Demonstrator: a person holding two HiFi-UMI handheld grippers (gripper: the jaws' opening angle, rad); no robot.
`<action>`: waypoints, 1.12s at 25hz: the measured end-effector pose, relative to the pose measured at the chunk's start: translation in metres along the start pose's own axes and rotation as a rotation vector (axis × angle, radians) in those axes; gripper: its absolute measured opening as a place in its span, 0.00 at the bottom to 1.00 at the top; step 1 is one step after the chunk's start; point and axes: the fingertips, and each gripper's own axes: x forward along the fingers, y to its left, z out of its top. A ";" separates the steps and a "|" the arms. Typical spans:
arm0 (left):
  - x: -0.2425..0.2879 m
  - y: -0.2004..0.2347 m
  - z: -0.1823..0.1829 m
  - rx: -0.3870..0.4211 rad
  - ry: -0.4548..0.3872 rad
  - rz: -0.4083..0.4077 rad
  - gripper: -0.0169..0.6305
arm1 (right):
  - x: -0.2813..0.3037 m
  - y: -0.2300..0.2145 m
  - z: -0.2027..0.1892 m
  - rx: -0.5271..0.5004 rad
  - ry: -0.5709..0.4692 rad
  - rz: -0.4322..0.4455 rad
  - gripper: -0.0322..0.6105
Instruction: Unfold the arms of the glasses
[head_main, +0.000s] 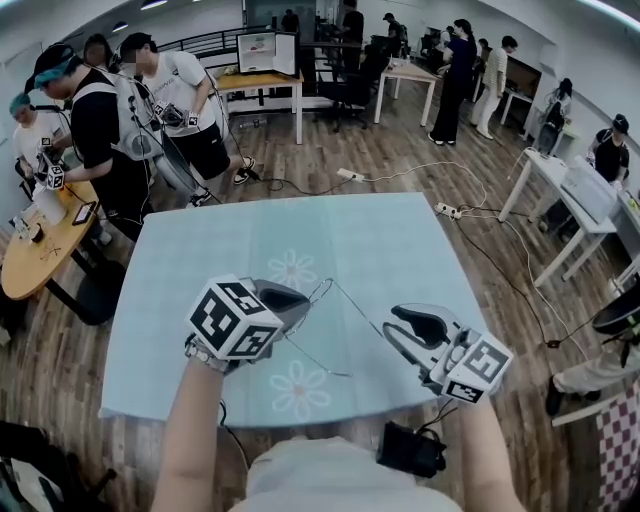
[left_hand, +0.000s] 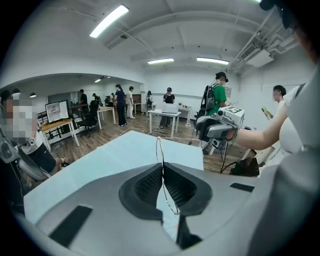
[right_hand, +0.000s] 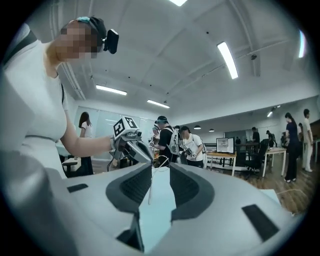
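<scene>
Holding the frame steady is the work of the left gripper (head_main: 298, 299): its jaws are pressed together on the rim of the thin, silver, wire-framed glasses (left_hand: 160, 150), a little above the table (head_main: 200, 250), which is covered with a pale blue cloth printed with white flowers. The glasses do not rest on this cloth; they hang over its near half, between the two grippers.

The right gripper (right_hand: 160, 175) stands over the near right part of the table, pointing toward the left one. Its jaws are well apart. One thin arm (right_hand: 150, 185) of the glasses passes between them, but the pads do not press on it, so this gripper holds nothing.

I judge that the step in hand is the swinging out of this arm. In the head view it already stretches away from the frame toward the right gripper, so it looks open or almost open. A second thin wire runs down toward the near edge of the table; if it is the other arm, I cannot tell how far it is unfolded.

The next move calls for a light pinch on this second arm and a gentle swing about its hinge, because such wire bends easily.

No case, box or tray for the glasses shows on the table.
</scene>
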 end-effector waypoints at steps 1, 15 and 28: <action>0.002 -0.002 0.000 0.022 0.013 0.000 0.05 | 0.002 0.000 0.006 -0.037 0.009 -0.001 0.22; 0.000 -0.030 -0.004 0.264 0.012 -0.014 0.05 | 0.074 0.015 0.010 -0.199 0.169 0.144 0.28; 0.002 -0.039 -0.018 0.447 0.159 -0.071 0.05 | 0.086 0.033 -0.018 -0.269 0.293 0.296 0.14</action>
